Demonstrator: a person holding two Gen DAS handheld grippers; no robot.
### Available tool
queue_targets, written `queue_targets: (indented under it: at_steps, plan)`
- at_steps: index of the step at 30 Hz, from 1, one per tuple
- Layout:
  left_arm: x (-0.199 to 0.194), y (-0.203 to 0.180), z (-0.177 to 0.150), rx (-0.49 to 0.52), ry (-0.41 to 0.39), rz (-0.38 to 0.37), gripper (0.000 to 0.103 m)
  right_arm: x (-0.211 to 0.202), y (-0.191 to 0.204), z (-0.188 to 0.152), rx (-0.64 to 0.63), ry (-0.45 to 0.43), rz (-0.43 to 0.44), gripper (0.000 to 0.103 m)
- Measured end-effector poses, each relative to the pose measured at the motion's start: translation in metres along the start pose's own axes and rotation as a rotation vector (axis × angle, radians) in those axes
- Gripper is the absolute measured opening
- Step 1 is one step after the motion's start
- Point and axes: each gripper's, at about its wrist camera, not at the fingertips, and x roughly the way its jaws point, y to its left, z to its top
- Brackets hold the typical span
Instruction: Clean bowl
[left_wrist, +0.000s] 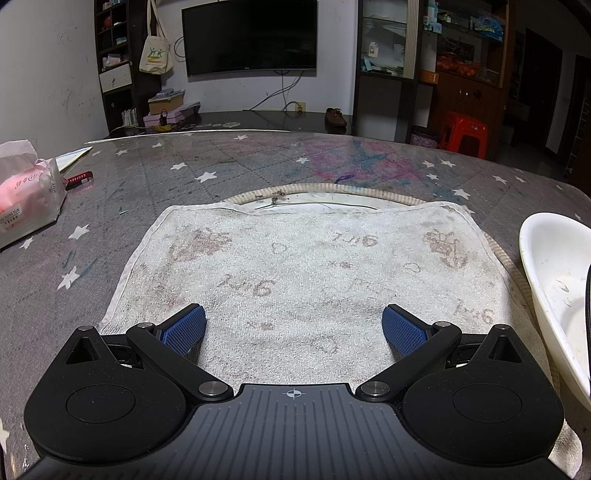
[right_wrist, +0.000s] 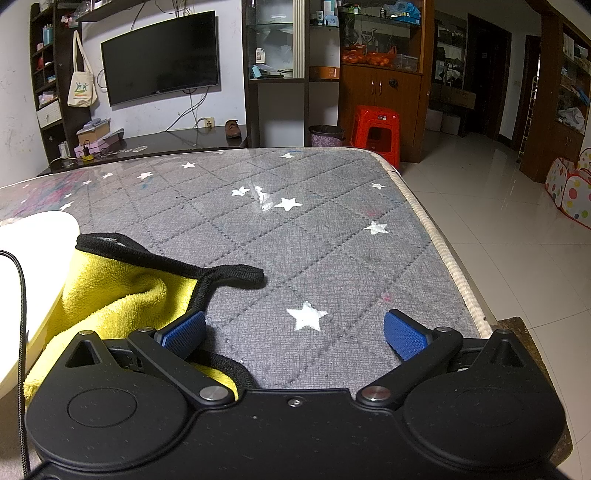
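- The table (left_wrist: 258, 166), under its grey star-quilted cover, fills the middle of both views, and nothing on it suggests the cleaning has begun; I judge the task to be at its very start.
- A stained white towel (left_wrist: 295, 266) lies flat across the centre of the left wrist view, covering most of a round plate or mat whose soiled far edge shows just above it (which of the two it is I cannot tell).
- The bowl (left_wrist: 554, 295), white and shallow, sits at the right edge of the left wrist view, beside the towel; in the right wrist view it shows only as a pale rim at the far left. Its inner wall carries dried smears and flecks, so it looks unwashed, and wiping it out is what remains.
- The yellow cloth (right_wrist: 110, 295) with black edging is bunched at the lower left of the right wrist view, touching the bowl's outer wall; it seems the likely wiper, and it lies loose, not yet picked up.
- The left gripper (left_wrist: 294, 325) hovers over the towel's near part, its blue pads spread wide with nothing between them.
- The right gripper (right_wrist: 294, 328) is equally wide apart and empty; its left pad sits at the cloth's edge (contact unclear).
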Motion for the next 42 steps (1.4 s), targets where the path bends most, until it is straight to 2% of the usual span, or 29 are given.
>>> queue_targets:
  at_steps: [42]
  plan:
    - [0.0007,0.0004,0.0004,0.0,0.0,0.0,0.103,-0.0001,-0.0001,0.0,0.0,0.0,0.0,0.103]
